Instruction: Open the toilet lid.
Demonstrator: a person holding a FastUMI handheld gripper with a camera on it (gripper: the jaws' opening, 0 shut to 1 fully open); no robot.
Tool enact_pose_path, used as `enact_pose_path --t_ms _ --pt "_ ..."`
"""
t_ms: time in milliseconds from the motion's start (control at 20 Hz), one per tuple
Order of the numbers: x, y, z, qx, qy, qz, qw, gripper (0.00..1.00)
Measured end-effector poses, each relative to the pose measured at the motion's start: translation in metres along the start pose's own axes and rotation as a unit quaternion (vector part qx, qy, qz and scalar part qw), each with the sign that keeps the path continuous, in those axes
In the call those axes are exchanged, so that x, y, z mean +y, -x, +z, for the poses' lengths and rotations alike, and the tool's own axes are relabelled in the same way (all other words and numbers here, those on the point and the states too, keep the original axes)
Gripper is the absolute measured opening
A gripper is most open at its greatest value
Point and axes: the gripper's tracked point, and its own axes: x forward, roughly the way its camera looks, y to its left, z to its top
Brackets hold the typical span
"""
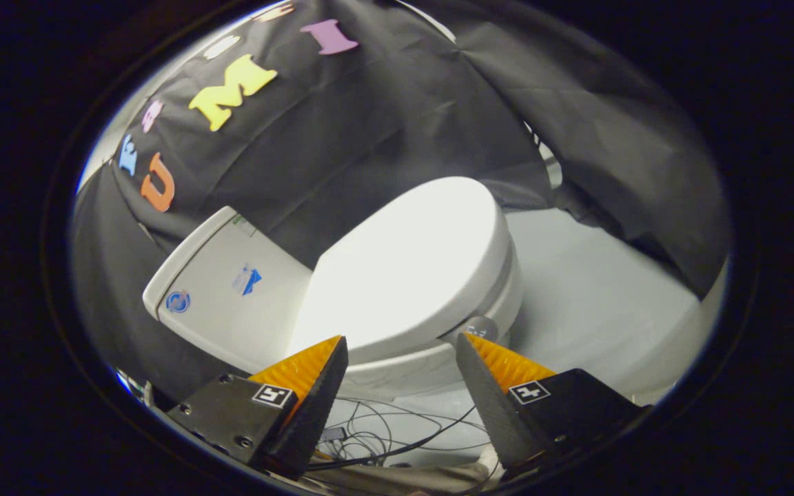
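Note:
A white toilet stands just ahead of my fingers, seen tilted. Its lid (407,265) lies flat and closed on the seat and bowl (404,375). The cistern (221,289) rises behind the lid, against the black cloth wall. My gripper (402,344) is open, its two fingers spread wide apart. The near side edge of the lid and the bowl rim sit in the gap just beyond the fingertips, with nothing pressed between them. The left finger (311,375) reaches up to the lid's edge; whether it touches I cannot tell.
Thin dark cables (383,441) lie tangled on the pale floor below the bowl, between my fingers. The pale floor (597,303) spreads beyond the toilet to the right. Black cloth (383,117) hangs close behind and around the toilet.

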Motion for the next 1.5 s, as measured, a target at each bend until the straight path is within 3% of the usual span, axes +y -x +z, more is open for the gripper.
enact_pose_path --t_ms 400,800,1000,1250,1500 --pt "-0.043 -0.026 -0.006 0.033 -0.128 -0.020 0.991 0.96" --pt "-0.060 -0.049 -0.005 0.050 -0.206 -0.026 0.977 0.78" --pt "-0.054 -0.055 0.004 0.051 -0.235 -0.007 0.971 0.63" --pt "-0.058 -0.055 0.005 0.061 -0.277 0.005 0.959 0.33" --pt "-0.046 -0.052 0.018 0.049 -0.280 -0.011 0.959 0.21"
